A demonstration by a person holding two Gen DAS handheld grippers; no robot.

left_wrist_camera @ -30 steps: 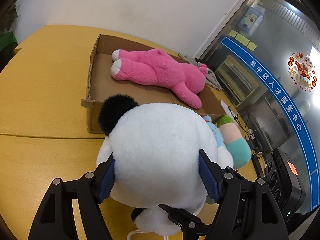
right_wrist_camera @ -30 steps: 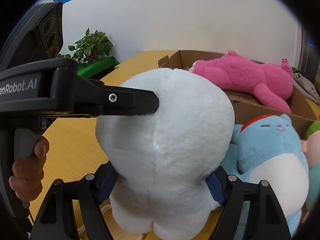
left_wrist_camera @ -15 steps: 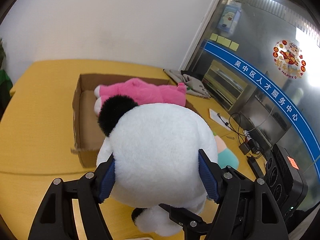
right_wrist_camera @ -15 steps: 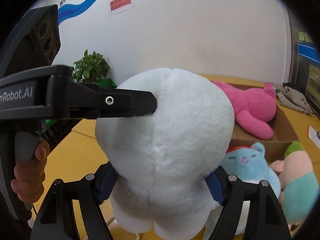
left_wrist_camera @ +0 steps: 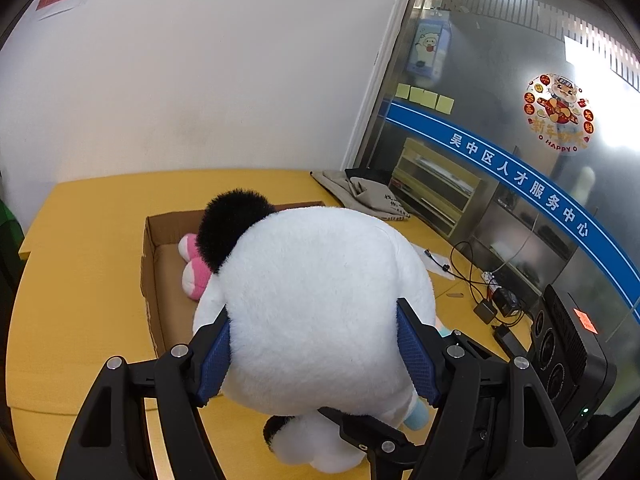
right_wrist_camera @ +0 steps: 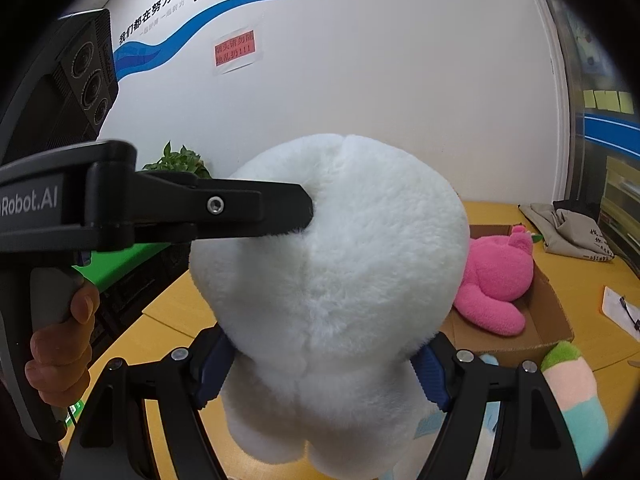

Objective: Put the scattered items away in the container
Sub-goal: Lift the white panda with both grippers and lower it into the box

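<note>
A big white plush panda with a black ear hangs above the yellow table, gripped from two sides. My left gripper is shut on its round head, blue pads pressed into the fur. My right gripper is shut on the same panda lower down; the left gripper's finger presses in from the left of that view. Beyond it lies the open cardboard box holding a pink plush. The pink plush's feet show in the left wrist view.
A green, pink and teal plush lies on the table in front of the box. A grey cloth bag, papers and cables sit to the right. A hand holds the left gripper's handle. A potted plant stands behind.
Both grippers have lifted the white panda upward off the table; the box and the other plush toys now sit lower and farther away in both views. The grips have not changed.
</note>
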